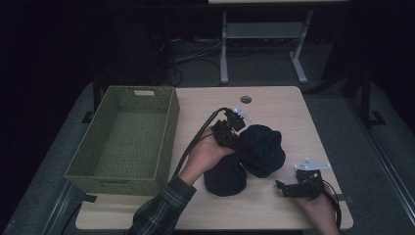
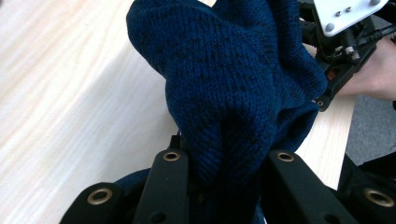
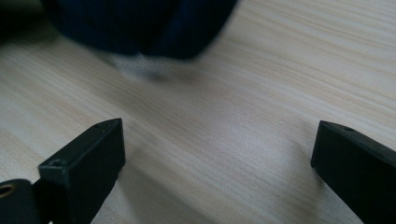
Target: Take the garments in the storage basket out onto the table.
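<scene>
Nearest me on the tabletop (image 1: 274,205), my right tongs (image 1: 281,187) lie low with jaws spread wide and nothing between them, just beside the dark blue knit hat (image 1: 254,156). Between the jaws of my left tongs (image 2: 227,158) a fold of that hat is pinched, while the rest of it slumps on the wood at mid-table. Farther left, well apart from the hat, stands a green woven basket (image 1: 166,137), its path unobstructed.
</scene>
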A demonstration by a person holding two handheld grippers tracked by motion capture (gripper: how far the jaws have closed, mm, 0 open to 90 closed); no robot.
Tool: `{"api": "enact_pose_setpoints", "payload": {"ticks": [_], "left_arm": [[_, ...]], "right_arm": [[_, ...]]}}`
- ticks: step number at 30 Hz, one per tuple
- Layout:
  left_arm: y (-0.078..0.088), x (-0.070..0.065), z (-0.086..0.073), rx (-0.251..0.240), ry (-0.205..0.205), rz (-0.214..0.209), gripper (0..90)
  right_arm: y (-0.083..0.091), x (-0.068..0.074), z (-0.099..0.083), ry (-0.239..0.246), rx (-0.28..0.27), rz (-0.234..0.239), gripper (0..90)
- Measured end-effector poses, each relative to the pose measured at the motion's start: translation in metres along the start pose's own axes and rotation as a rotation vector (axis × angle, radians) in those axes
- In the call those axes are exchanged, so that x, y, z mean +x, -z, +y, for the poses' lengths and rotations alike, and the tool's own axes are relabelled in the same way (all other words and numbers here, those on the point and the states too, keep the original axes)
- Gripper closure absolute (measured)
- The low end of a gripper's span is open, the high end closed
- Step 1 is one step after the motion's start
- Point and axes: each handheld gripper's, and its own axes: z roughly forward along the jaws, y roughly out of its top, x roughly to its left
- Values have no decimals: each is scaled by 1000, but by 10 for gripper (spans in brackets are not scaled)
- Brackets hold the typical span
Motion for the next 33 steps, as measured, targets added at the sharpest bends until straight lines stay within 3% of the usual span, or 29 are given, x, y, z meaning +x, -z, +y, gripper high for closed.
{"api": "enact_pose_setpoints", "payload": {"ticks": [4,7,19,21,24,29,33], "left_arm": [[-18,0,-4,20,1,-10,760],[-27,3,-8,8,22,-23,760],[-44,10,-17,37,33,26,736],[-42,10,-17,39,20,30,697],[-38,10,-17,38,5,37,567],[-29,11,-18,0,8,53,389],[-16,12,-20,-18,-6,74,340]], "right_arm": [[0,0,0,8,-3,0,27],[0,0,0,7,-2,0,27],[0,0,0,9,0,1,27],[0,0,0,9,0,1,27],[0,0,0,8,0,1,27],[0,0,0,9,0,0,27],[0,0,0,8,0,0,27]]}}
